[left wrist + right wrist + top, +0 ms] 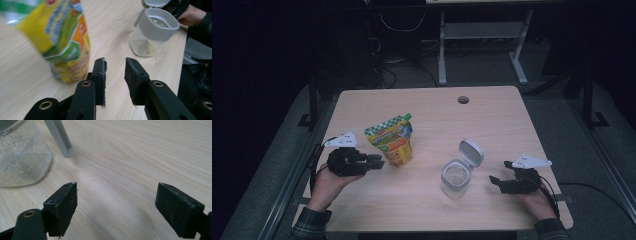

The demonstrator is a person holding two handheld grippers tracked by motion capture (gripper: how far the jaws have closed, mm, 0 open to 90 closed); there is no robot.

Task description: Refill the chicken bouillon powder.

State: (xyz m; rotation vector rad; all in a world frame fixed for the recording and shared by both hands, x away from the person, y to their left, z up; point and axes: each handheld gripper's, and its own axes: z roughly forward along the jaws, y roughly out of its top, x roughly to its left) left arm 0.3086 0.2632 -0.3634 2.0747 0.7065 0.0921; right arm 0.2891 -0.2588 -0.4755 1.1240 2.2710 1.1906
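Left gripper (379, 161) at table (492, 120) 9 o'clock, jaws slightly apart, nothing between, tips just beside pouch (393, 140). Pouch upright at 10 o'clock of centre. Jar (455, 179), lid flipped open, at 5 o'clock of centre. Right gripper (496, 183) at 4 o'clock, jaws wide, empty, near jar.

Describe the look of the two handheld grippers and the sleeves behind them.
Both the left gripper and the right gripper are black, each topped by a pale grey three-cornered plate and trailing a thin black cable. Their jaws are flat-faced black blocks, scuffed and dusty, on arms with brass-ringed holes. The person's sleeves are dark plaid.
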